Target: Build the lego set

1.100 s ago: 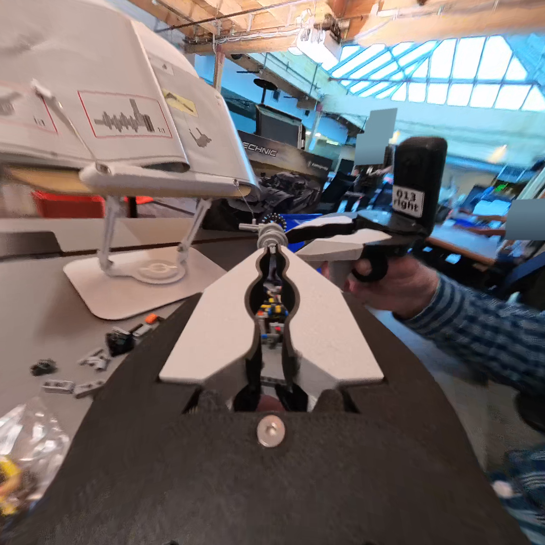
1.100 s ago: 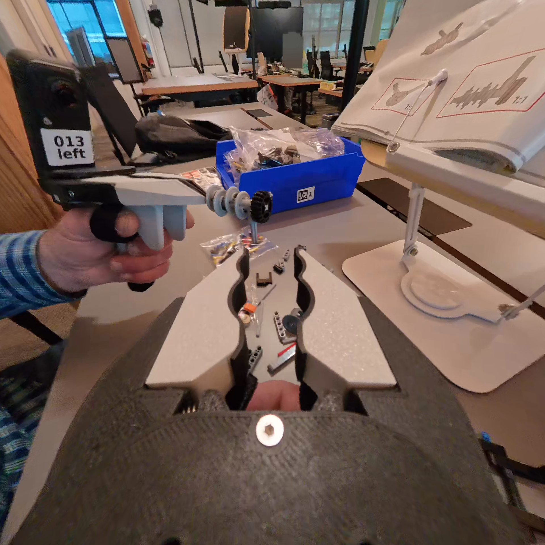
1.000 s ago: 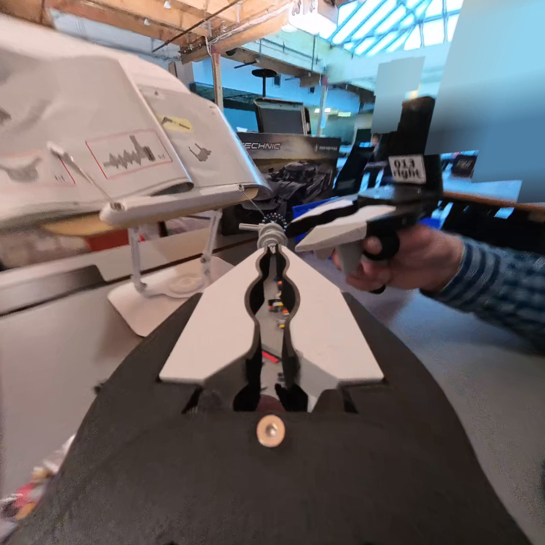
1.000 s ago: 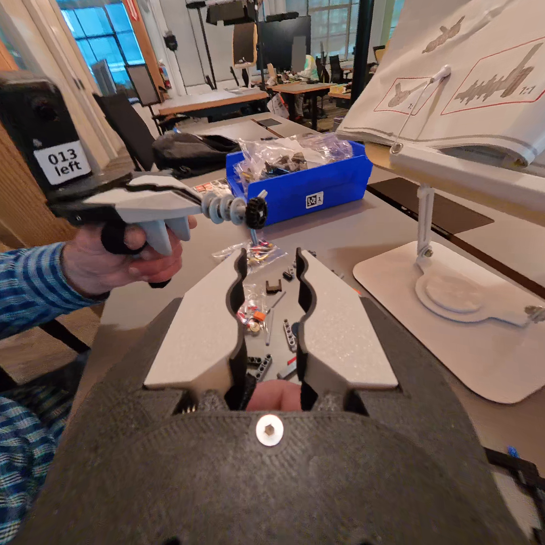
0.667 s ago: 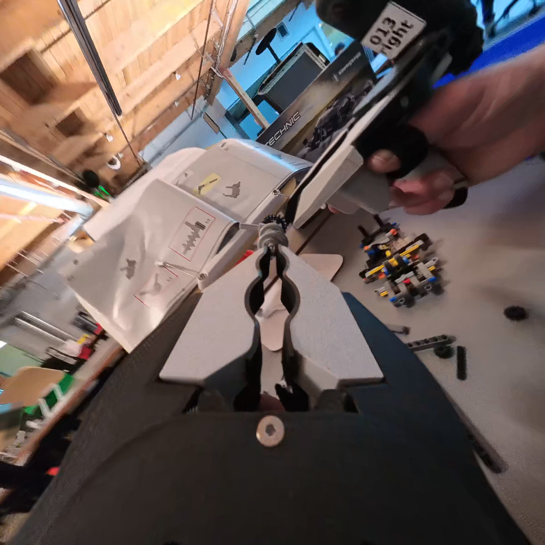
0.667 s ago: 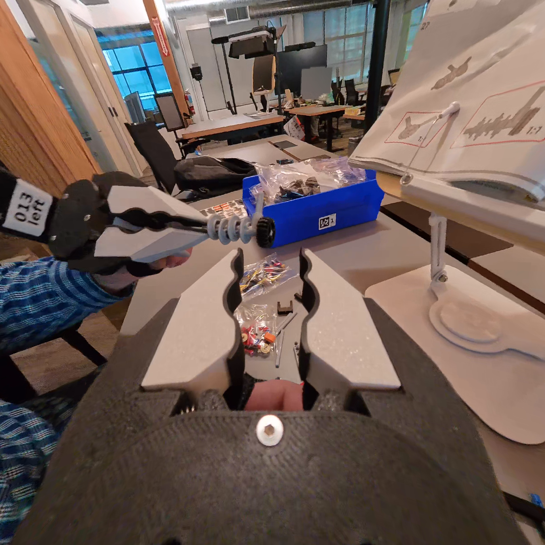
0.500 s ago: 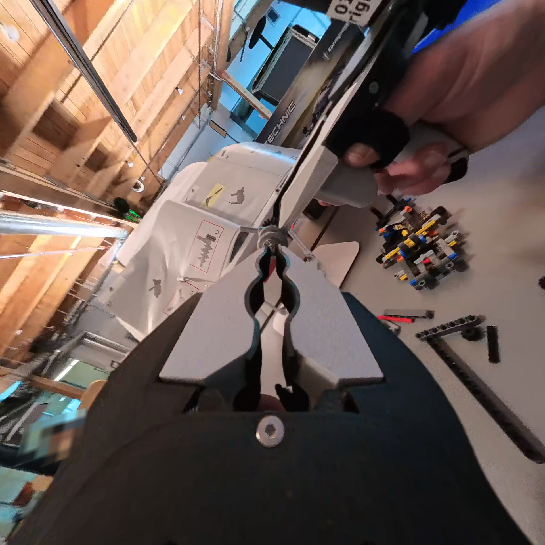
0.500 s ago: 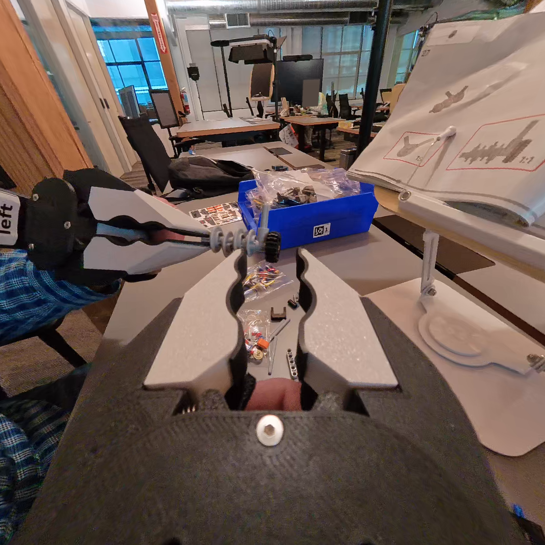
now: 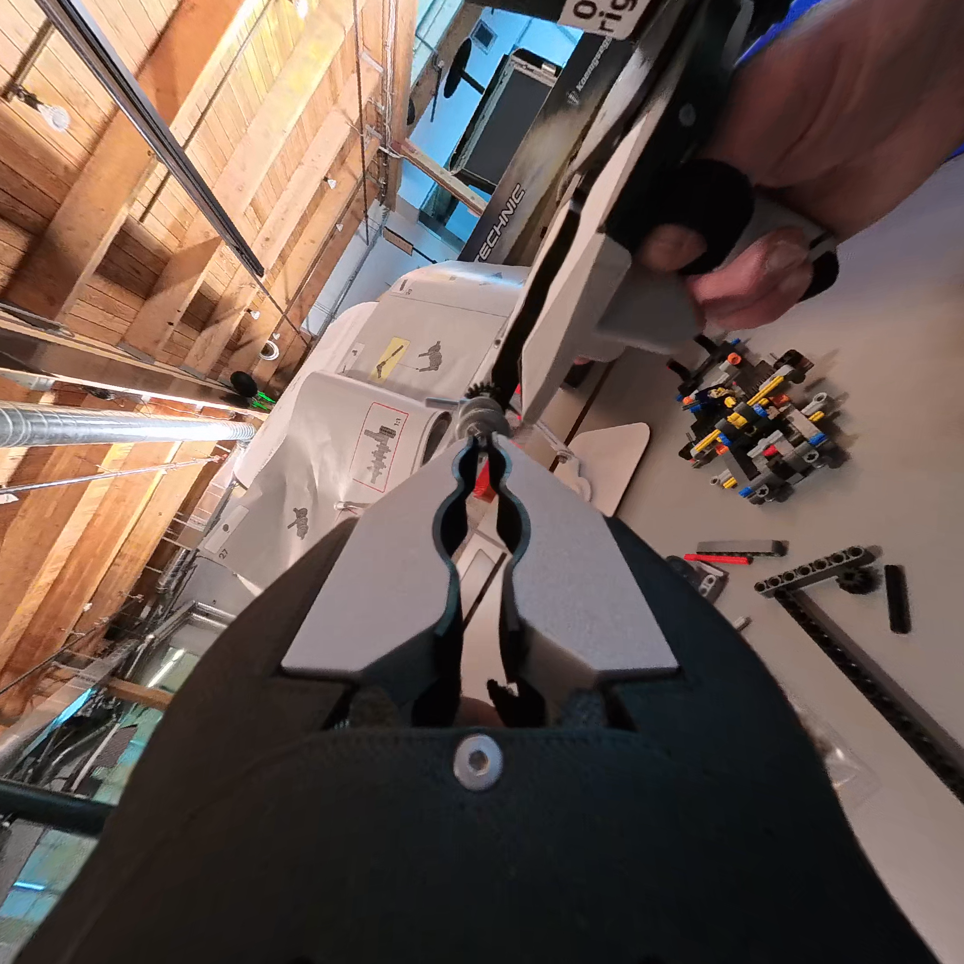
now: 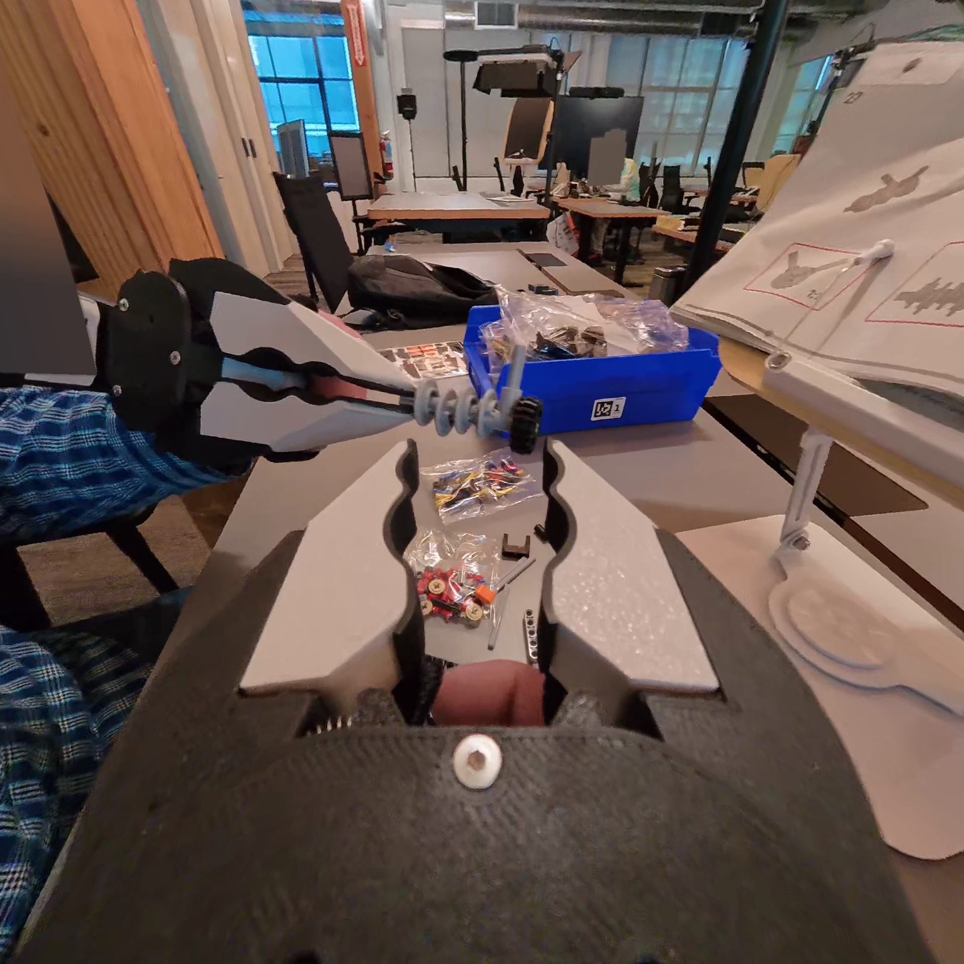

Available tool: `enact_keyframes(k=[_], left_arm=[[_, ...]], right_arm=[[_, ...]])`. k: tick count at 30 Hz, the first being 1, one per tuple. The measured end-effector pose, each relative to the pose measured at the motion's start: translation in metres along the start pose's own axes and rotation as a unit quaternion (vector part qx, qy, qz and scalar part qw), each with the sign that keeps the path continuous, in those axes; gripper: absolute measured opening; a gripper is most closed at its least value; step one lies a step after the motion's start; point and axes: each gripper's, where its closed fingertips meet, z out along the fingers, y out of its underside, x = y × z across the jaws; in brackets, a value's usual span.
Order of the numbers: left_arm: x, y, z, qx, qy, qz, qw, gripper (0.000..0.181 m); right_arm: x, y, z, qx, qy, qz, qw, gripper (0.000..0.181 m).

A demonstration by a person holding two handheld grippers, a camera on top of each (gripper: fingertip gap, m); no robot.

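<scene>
My left gripper (image 9: 482, 441) is shut on a grey axle assembly (image 9: 477, 412) with several grey bushes and a black gear; it also shows in the right wrist view (image 10: 469, 409), held in the air. My right gripper (image 10: 477, 448) is open and empty, its fingertips just below the black gear (image 10: 523, 417). In the left wrist view the right gripper (image 9: 574, 292) reaches in from above, close to the assembly. A partly built lego block (image 9: 756, 428) of black, grey and yellow parts lies on the table.
An instruction book on a white stand (image 10: 834, 313) is at the right. A blue bin (image 10: 600, 386) of bagged parts stands behind. Parts bags (image 10: 480, 487) and loose pieces (image 10: 516, 545) lie between my right fingers. Black beams (image 9: 814, 574) lie by the built block. Left and right tips are no more than a few centimetres apart. The partly built lego block (image 9: 756, 428) is about 20 cm from both grippers' fingertips.
The left gripper has rolled strongly and turned the axle assembly so its grey pin points up. The right gripper has opened wider and moved up close under the gear.
</scene>
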Motion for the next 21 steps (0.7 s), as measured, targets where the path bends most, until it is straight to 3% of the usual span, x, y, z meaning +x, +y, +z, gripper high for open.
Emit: enact_keyframes(k=[7, 21], left_arm=[[0.007, -0.004, 0.001, 0.014, 0.006, -0.026, 1.0, 0.0], [0.02, -0.008, 0.009, 0.016, -0.012, -0.055, 0.998, 0.0]], right_arm=[[0.007, 0.006, -0.002, 0.004, 0.041, -0.031, 0.999, 0.023], [0.013, 0.009, -0.015, -0.008, 0.141, -0.118, 0.983, 0.017]])
